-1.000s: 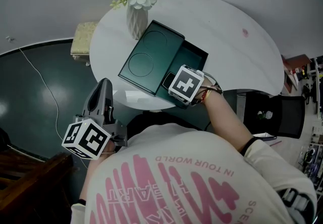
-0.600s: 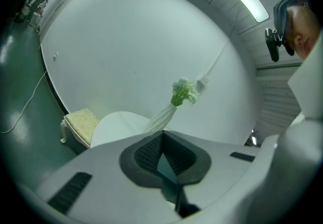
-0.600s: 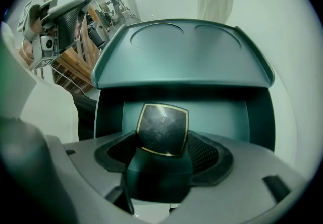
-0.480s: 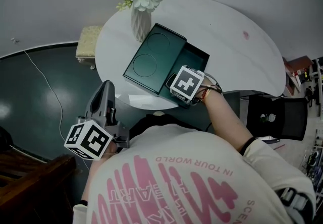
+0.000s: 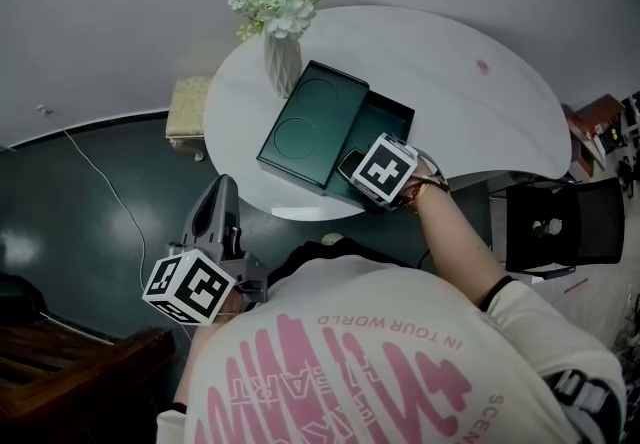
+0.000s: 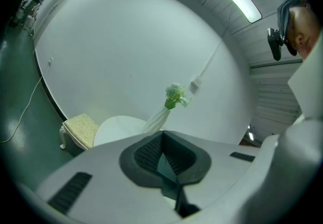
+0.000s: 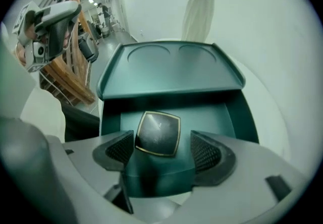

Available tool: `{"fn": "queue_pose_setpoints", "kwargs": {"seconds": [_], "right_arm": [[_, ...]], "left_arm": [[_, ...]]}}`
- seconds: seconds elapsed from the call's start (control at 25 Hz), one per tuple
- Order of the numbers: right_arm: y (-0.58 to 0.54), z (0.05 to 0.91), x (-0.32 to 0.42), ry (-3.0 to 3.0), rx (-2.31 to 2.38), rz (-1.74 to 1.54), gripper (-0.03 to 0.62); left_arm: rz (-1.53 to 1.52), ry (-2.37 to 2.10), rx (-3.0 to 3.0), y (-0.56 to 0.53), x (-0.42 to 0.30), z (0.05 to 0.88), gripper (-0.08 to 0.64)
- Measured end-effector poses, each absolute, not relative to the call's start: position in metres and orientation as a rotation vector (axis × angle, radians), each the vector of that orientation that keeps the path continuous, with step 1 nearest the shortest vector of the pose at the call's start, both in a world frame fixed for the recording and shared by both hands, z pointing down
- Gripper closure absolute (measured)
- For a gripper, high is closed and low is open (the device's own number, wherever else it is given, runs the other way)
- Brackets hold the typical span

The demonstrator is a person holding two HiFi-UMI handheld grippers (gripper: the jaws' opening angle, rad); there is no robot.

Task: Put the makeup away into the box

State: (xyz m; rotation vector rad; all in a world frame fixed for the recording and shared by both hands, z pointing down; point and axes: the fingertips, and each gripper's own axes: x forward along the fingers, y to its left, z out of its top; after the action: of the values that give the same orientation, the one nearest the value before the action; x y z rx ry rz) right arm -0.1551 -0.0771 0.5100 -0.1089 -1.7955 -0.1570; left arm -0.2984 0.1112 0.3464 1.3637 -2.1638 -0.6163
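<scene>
Compact lies in the box between the just-opened jaws of the right hand-held gripper.

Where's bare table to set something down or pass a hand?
Free: white tabletop right of the dark green box, to the far rim, bar one red mark. Crowded: left, where the box's lid sits by the white flower vase; a black square compact occupies the box.

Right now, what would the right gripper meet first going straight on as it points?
Probably the dark square gold-rimmed compact lying in the green box; the right gripper's fingers have just been opening, with it between them.
</scene>
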Motion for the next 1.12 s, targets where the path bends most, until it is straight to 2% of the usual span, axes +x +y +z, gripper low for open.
{"fn": "queue_pose_setpoints", "kwargs": {"seconds": [0.28,0.52,0.92,1.12], "right_arm": [[-0.081,0.447,-0.159,-2.177,0.091,0.130,0.224],[-0.074,0.402,-0.122,-2.478,0.331,0.439,0.222],[-0.059,0.396,0.029,-2.563,0.907,0.802,0.236],[-0.067,0.363,0.098,-2.624,1.180,0.757,0.252]], "left_arm": [[-0.571,-2.098,1.490,0.106,-0.282,0.335,0.557],[-0.504,-1.953,1.635,0.088,-0.246,0.339,0.557],[-0.334,-1.547,1.927,0.030,-0.119,0.362,0.557],[-0.251,-1.393,2.060,0.004,-0.057,0.357,0.557]]}}
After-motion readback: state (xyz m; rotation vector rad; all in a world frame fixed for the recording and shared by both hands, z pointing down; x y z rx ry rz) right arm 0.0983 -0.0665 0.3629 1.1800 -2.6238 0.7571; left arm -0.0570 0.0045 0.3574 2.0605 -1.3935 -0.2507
